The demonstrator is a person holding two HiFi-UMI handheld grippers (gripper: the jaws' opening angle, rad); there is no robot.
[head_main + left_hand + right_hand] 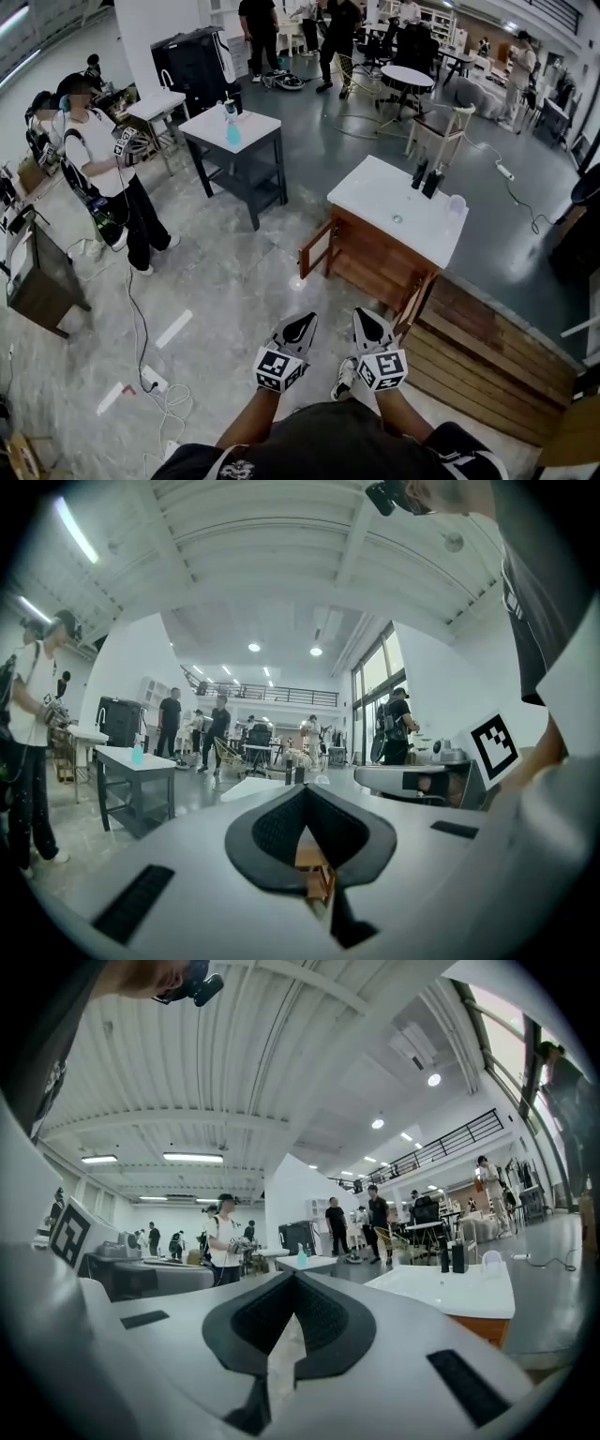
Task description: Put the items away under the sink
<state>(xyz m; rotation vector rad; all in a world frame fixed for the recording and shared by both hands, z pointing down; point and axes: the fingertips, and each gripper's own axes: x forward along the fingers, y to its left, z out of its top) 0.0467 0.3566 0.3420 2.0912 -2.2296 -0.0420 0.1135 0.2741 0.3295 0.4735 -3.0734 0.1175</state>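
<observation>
Grippers: left gripper [302,325] and right gripper [367,321], lower centre, both closed, empty.
Items: dark bottles [425,176] and clear cup [456,204] stand atop the sink cabinet [375,202], centre right.
Door [316,248]: open.
Progress: apparently nothing stowed yet.

Sink unit [375,202]: we note a white surface with a small drain, on a wooden cabinet.
Cabinet doors [315,249]: two, both swung open toward us.
Dark bottles [419,173]: two, upright, side by side near the surface's far edge.
Clear cup [457,204]: upright, near the bottles, at the surface's right end.
</observation>
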